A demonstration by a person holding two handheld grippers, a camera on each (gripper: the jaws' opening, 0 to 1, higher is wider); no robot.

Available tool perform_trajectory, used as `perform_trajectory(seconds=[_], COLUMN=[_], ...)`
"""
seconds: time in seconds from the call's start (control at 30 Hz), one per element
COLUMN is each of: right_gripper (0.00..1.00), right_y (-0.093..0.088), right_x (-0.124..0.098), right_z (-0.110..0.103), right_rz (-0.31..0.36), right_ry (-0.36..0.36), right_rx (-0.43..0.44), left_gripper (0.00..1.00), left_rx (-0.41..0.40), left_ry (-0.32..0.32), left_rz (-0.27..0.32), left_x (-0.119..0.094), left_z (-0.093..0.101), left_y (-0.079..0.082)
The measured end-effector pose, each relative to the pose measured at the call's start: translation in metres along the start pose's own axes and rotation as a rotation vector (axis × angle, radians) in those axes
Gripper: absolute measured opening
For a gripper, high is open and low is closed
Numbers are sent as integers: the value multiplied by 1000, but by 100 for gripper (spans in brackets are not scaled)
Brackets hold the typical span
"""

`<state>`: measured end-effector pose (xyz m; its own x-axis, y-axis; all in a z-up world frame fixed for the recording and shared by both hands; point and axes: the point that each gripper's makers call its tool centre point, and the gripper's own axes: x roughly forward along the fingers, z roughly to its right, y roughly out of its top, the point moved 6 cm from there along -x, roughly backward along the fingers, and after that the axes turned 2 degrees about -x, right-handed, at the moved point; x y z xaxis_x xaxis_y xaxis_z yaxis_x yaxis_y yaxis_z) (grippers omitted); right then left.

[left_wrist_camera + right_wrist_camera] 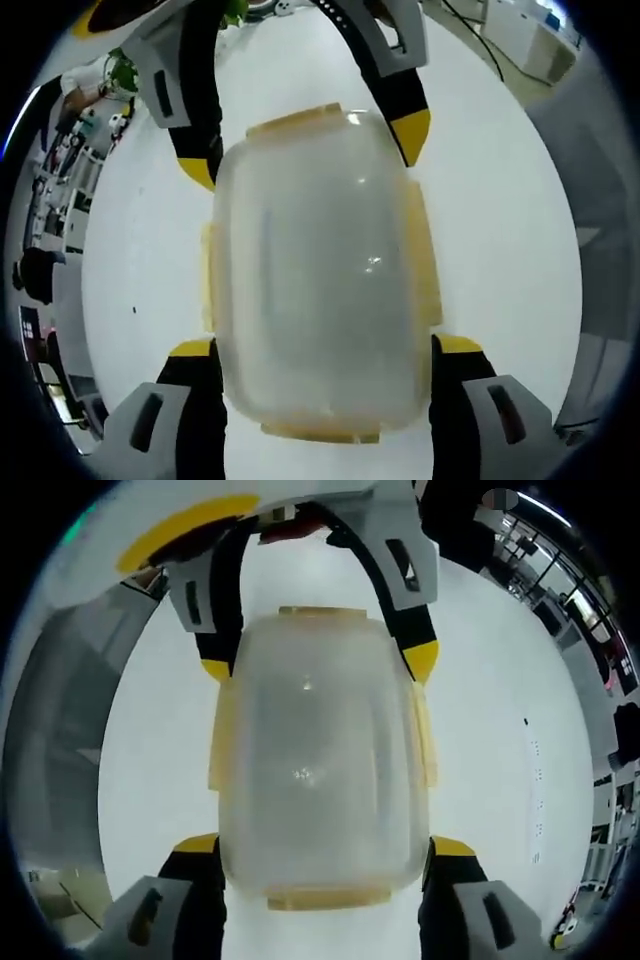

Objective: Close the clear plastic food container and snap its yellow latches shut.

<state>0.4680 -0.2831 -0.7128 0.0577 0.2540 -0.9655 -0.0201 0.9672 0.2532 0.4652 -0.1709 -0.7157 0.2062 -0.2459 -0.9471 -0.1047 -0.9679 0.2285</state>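
**Container held between both my grippers**

Yellow-tipped jaws of my left gripper (322,350) rise from the frame's bottom, clamped on the near end of the clear plastic food container (318,270). My right gripper (305,145) reaches down from the top, pinching the far end. Centre frame above the white table (500,230), the cloudy lidded container shows yellow latches (422,738) along its edges.

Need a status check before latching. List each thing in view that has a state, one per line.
Clear plastic food container: lid on, held at both ends between the two grippers.
Yellow latches: whether snapped shut, cannot tell.
Left gripper: jaws against the container's sides.
Right gripper: jaws against the container's sides.
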Motion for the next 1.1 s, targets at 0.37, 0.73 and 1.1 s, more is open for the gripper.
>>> perform_trajectory(seconds=[0.37,0.73,1.1], right_gripper=[79,79,80], right_y=[56,101,129], right_x=[14,28,35], right_z=[-4,-6,-6], right_rz=[25,31,32], right_ry=[7,7,5], right_rx=[-17,-22,-20], left_gripper=[82,82,82], left_rx=[-19,-26,-26], left_ry=[6,11,11], left_rz=[-20,-33,-32], left_x=[-15,-26,-33], left_z=[10,15,17], left_y=[-58,-102,-131])
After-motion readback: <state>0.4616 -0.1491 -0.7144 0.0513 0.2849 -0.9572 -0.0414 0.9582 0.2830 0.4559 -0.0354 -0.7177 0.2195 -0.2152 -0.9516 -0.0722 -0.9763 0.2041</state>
